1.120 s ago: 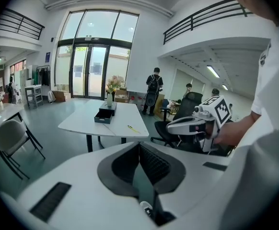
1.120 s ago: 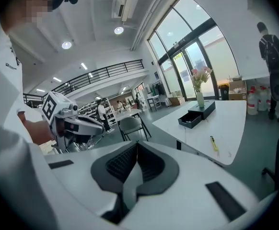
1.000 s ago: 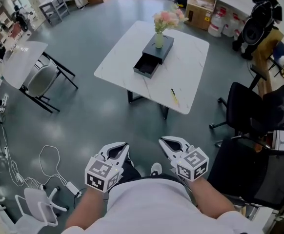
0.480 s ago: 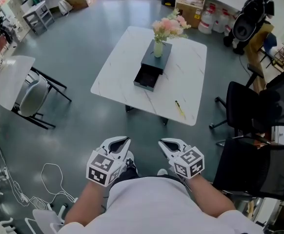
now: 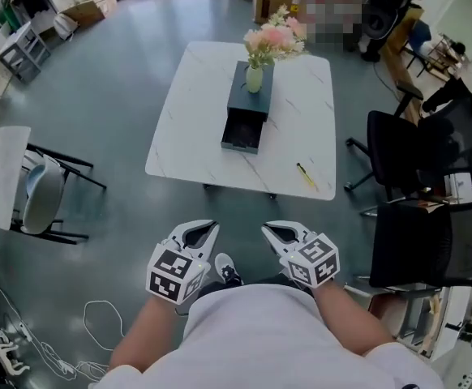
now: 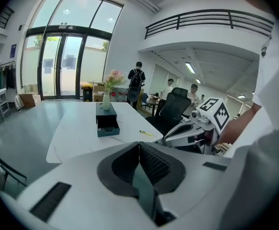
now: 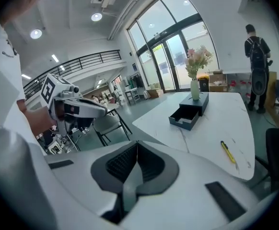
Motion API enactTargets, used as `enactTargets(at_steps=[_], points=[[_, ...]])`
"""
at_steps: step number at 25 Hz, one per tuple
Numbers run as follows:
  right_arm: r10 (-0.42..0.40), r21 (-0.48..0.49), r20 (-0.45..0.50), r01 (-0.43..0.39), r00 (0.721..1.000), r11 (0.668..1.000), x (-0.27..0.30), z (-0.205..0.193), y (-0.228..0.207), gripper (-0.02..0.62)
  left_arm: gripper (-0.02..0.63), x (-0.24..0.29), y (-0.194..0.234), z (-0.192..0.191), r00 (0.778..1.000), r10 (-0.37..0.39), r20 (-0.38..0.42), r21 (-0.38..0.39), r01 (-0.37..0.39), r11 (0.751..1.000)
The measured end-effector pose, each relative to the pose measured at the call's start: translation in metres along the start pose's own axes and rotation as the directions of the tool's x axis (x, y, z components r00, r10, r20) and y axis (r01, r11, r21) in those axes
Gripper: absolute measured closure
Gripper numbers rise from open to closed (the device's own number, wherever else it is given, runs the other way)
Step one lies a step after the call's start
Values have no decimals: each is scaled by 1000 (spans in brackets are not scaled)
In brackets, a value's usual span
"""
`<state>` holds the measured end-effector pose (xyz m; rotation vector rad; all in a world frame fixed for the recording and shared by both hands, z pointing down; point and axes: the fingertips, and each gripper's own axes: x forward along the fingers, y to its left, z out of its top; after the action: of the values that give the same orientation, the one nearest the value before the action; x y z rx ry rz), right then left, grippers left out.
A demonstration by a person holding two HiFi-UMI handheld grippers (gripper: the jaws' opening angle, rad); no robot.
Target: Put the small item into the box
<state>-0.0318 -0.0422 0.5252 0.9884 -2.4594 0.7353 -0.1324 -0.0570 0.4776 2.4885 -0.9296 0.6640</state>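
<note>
Risk lies chiefly in the pick-up. The small yellow item (image 5: 306,175) lies flat on the white table (image 5: 187,136), to the right of the box (image 5: 248,104) and nearer to you than it, close to the table's near edge. If you arrive with closed jaws or come in too steeply, you are likely to push it over that edge rather than grip it. It is slim and low and offers little to pinch, so in my judgement a slip is probable. Second hazard: a vase (image 5: 255,78) of flowers stands on top of the box, just behind its open drawer (image 5: 242,140), and a careless reach toward the drawer could tip it. Third hazard: black chairs (image 5: 398,148) stand to the right of the box, past the table's edge, and could catch your right arm. State of tools: your left gripper (image 5: 197,233) and right gripper (image 5: 278,235) are held low before your body, well short of the box, each with its jaws fully together and nothing between them. The item is well apart from both and lies between the box and your right gripper, which is the nearer of the two. The drawer appears empty; no step of the task is yet done.
</note>
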Motion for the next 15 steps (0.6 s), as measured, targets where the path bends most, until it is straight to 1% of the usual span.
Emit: enactTargets(at_steps=[4, 7, 11, 15], points=[[-88, 81, 7, 87, 996, 993, 10, 2, -23, 578, 590, 11, 19, 5, 998, -51, -28, 72, 52, 996], [-139, 117, -4, 138, 990, 983, 12, -3, -32, 578, 589, 19, 27, 5, 995, -79, -54, 116, 85, 990], [-195, 148, -27, 197, 980, 969, 14, -8, -40, 578, 589, 25, 31, 1, 987, -138, -83, 123, 147, 981], [-247, 154, -30, 249, 968, 956, 13, -8, -66, 578, 591, 49, 33, -1, 978, -172, -122, 143, 189, 971]])
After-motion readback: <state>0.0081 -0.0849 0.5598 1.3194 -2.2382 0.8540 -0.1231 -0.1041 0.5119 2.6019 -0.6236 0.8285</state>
